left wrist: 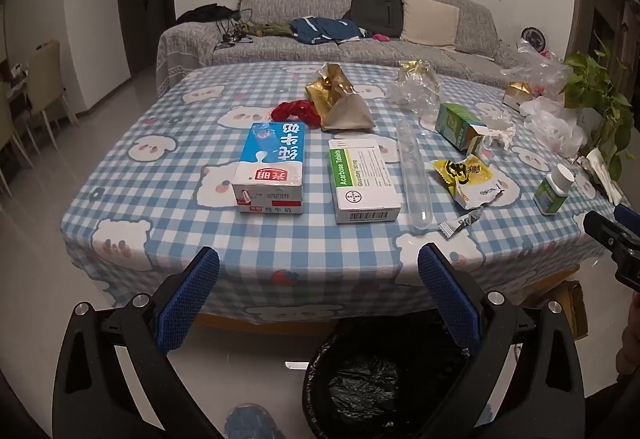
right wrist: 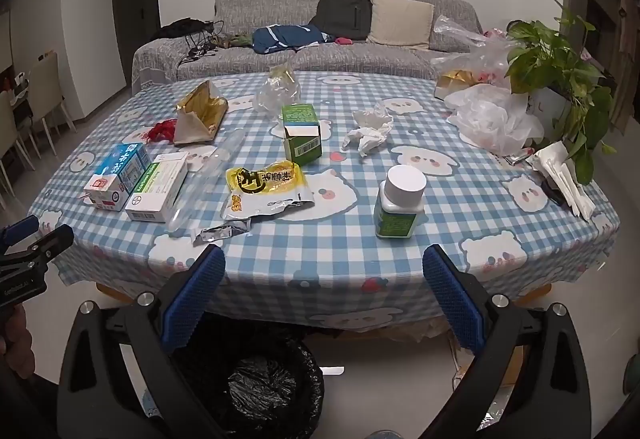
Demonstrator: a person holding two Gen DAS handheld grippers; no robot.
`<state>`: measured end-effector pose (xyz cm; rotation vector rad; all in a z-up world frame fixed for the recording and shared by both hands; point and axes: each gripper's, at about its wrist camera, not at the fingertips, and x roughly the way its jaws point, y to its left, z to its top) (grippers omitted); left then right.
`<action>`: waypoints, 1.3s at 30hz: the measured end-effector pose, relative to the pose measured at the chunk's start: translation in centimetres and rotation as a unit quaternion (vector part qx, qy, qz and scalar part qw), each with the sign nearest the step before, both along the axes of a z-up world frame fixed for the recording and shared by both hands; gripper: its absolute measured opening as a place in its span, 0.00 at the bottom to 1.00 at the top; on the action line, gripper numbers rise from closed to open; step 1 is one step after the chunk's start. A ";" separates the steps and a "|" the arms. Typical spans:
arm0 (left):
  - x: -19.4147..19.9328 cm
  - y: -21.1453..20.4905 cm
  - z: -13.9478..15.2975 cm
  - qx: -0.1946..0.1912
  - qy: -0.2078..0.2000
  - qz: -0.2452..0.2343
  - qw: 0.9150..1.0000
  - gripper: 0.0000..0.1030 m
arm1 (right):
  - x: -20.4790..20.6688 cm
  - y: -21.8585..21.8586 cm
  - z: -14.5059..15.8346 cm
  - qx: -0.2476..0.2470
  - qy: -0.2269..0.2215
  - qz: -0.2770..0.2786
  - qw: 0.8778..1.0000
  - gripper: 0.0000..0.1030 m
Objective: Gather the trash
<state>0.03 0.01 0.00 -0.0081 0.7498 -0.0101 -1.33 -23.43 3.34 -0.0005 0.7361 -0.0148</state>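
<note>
- on the checked tablecloth (left wrist: 168, 199) we see the trash spread out: a milk carton (left wrist: 272, 167) beside a tablet box (left wrist: 362, 179), a yellow snack wrapper (right wrist: 266, 185), a crumpled tissue (right wrist: 370, 133).
- we judge the cartons light and stiff, best taken across their narrow sides; the wrapper looks slippery and limp, so we would pinch its torn edge.
- below the near table edge sits the black-lined bin (left wrist: 372, 379).
- our left gripper (left wrist: 318, 299) and right gripper (right wrist: 324, 299) both stand spread wide, holding nothing.
</note>
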 end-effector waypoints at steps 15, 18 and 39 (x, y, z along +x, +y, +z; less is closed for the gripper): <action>0.2 0.2 0.2 -0.011 -0.008 0.004 1.000 0.94 | 0.2 -0.4 0.2 0.005 -0.006 -0.003 1.000 0.93; 0.3 0.4 0.3 -0.015 -0.005 0.007 1.000 0.94 | 0.2 -0.4 0.3 0.004 -0.006 -0.003 1.000 0.92; 0.3 0.5 0.5 -0.008 -0.005 0.011 1.000 0.94 | 0.3 -0.3 0.4 -0.002 -0.010 -0.005 1.000 0.92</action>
